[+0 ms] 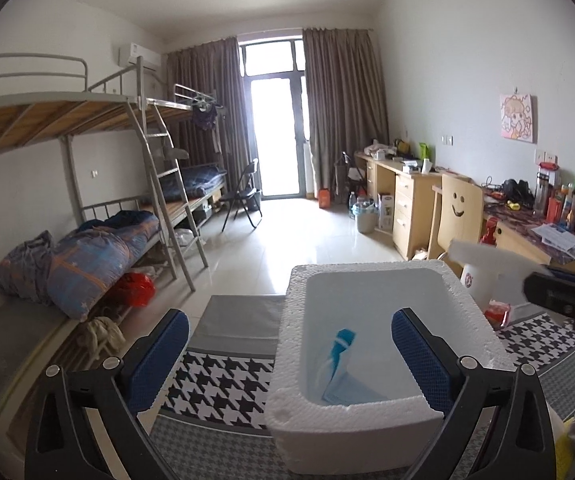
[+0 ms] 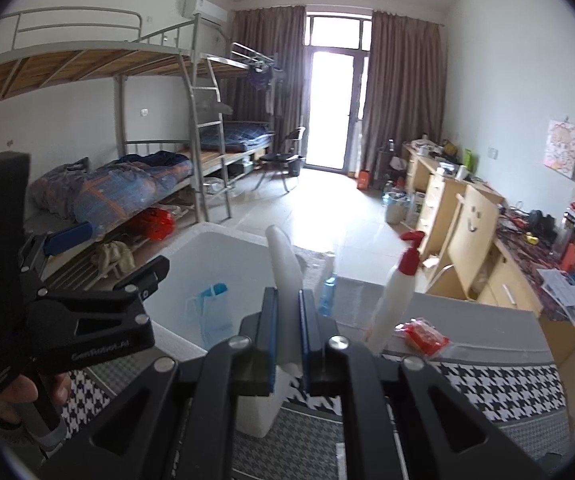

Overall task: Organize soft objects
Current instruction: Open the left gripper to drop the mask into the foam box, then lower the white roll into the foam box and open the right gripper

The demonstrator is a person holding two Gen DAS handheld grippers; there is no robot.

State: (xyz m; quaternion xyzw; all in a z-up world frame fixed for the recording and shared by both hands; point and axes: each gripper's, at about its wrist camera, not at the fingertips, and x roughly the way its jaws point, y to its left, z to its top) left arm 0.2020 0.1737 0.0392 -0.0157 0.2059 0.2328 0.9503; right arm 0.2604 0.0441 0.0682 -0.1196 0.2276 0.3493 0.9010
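A white foam strip (image 2: 283,264) stands pinched between the blue pads of our right gripper (image 2: 287,336), its tip rising above the far rim of the foam box (image 2: 175,336). In the left view the strip (image 1: 487,254) shows as a blur past the box's far right corner. Our left gripper (image 1: 289,354) is spread wide and holds nothing, one pad outside the box's (image 1: 367,270) left wall, the other over its inside. A blue mask (image 1: 341,372) lies in the box, against the near wall. From the right view we read "GenRobot.AI" on the left gripper (image 2: 87,320). On the table (image 2: 487,384), right of the box, stands a spray bottle (image 2: 395,292) with a red head, and a red packet (image 2: 425,334) lies just beside it. The bottle's (image 1: 477,276) round red label is too blurred to read.
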